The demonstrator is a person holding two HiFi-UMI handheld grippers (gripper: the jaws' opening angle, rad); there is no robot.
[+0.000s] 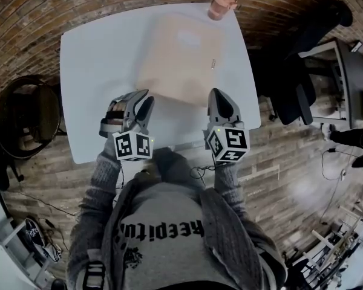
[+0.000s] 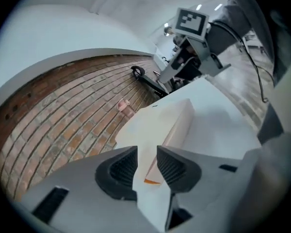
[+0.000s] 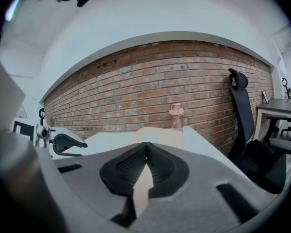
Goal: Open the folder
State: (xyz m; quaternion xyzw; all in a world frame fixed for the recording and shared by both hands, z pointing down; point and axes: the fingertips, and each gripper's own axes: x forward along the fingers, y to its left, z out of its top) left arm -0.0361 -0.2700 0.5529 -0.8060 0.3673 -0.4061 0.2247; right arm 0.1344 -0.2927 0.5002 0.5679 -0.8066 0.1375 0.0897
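The folder (image 1: 178,56) lies flat on the white tabletop (image 1: 91,65), mid-width and nearer the far edge than the near one. Its near edge runs straight across just ahead of both my tools. A pink bottle (image 1: 222,3) stands upright at the far right corner, close to the folder's far right corner.

My left gripper (image 1: 144,101) sits at the folder's near left corner with its fingers (image 2: 123,169) spread apart. In the left gripper view that corner of the folder (image 2: 160,125) shows in the gap between them. Nothing presses on it as far as I can tell, though the angle is poor.

My right gripper (image 1: 221,98) is at the near right corner, with its fingers (image 3: 128,166) pressed together at the tips and nothing pinched.

To the left of the folder there is a wide bare strip of tabletop out to the left edge. On the right the margin is narrower. Beyond that right edge, past a strip of wooden floor (image 1: 278,180), stands a black office chair (image 3: 242,120). A brick wall (image 3: 136,96) runs behind the far edge.
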